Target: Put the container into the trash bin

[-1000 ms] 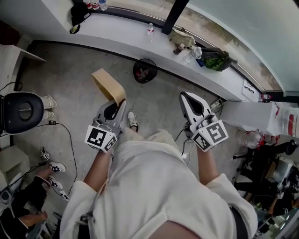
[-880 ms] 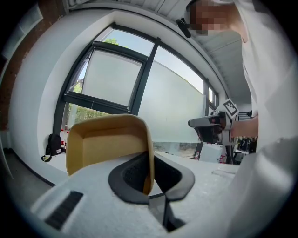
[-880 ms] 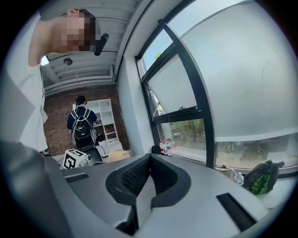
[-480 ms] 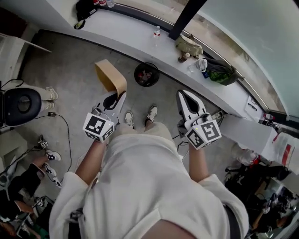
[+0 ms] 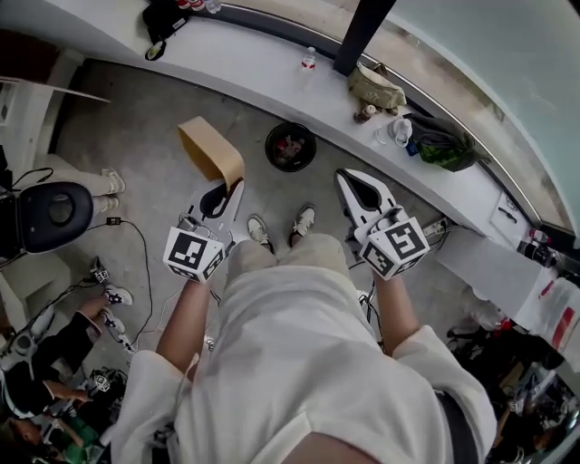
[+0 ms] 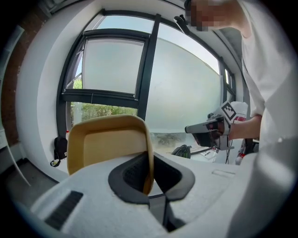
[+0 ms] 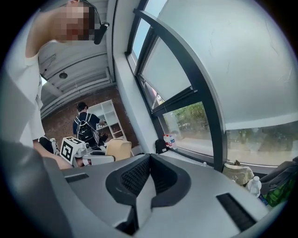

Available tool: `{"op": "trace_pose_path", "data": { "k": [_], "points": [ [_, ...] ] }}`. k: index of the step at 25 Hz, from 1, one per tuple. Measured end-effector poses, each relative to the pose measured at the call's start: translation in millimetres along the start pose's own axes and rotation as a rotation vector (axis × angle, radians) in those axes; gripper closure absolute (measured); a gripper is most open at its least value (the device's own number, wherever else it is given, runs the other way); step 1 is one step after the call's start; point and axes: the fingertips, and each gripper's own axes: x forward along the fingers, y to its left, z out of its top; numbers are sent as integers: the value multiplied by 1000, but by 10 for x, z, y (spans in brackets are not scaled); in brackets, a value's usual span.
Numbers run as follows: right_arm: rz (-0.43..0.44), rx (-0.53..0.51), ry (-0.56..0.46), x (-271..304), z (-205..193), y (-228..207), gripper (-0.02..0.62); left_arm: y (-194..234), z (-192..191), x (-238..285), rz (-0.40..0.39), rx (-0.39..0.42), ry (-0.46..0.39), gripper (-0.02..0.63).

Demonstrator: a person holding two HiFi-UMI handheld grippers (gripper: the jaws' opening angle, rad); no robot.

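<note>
A tan paper container (image 5: 210, 150) sticks up and forward out of my left gripper (image 5: 227, 188), which is shut on its rim. In the left gripper view the container (image 6: 104, 145) stands upright with one wall pinched between the jaws. The black round trash bin (image 5: 290, 147) with rubbish inside stands on the floor under the long white counter (image 5: 263, 71), ahead and to the right of the container. My right gripper (image 5: 348, 178) is shut with nothing between its jaws and hovers to the right of the bin. It also shows in the left gripper view (image 6: 207, 128).
The counter carries a water bottle (image 5: 309, 60), a beige bag (image 5: 378, 88), a green bag (image 5: 441, 142) and a black bag (image 5: 162, 20). A black stool (image 5: 53, 213) stands at the left with cables beside it. Another person's legs and shoes (image 5: 102, 308) are at the lower left.
Both grippers and the container have moved forward toward the counter and a little lower. The trash bin now lies closer to the container. The grip is unchanged.
</note>
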Motion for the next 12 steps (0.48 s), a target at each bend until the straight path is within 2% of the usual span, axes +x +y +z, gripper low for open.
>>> {"op": "trace_pose_path", "data": {
  "k": [5, 12],
  "points": [
    [18, 10, 77, 208, -342, -156, 592, 44, -457, 290, -16, -35, 65, 581],
    [36, 46, 197, 450, -1091, -228, 594, 132, -1295, 692, -76, -53, 156, 581]
  ]
}}
